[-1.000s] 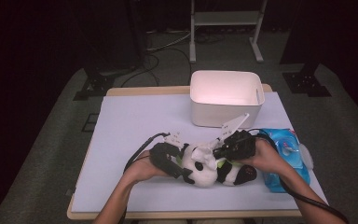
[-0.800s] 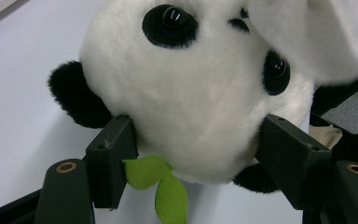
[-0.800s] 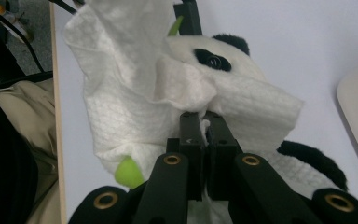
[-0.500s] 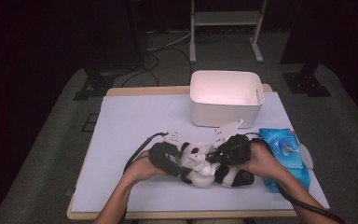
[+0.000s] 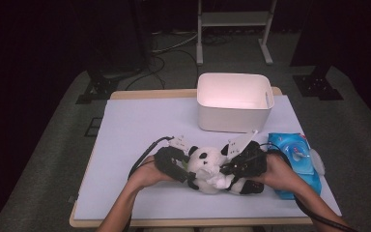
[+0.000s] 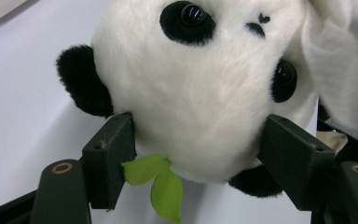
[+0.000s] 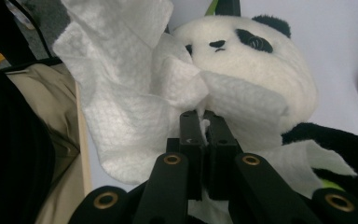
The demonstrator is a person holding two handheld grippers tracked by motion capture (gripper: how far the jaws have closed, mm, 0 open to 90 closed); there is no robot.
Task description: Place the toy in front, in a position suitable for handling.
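White plush panda (image 5: 207,166) lies on the worktop (image 5: 140,125), its head clamped in our left gripper (image 6: 196,149); our right gripper (image 7: 204,128), pinched on a wet wipe (image 7: 135,93), has drawn in from the bin (image 5: 234,101) side to the toy's face, so wiping begins.

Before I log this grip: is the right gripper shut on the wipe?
Shut: the right gripper pinches the white wipe between closed jaws.

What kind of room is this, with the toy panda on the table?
Probably a lab or recording studio: a covered table lit amid dark surroundings, cables on the floor behind it, and a metal stand at the back.
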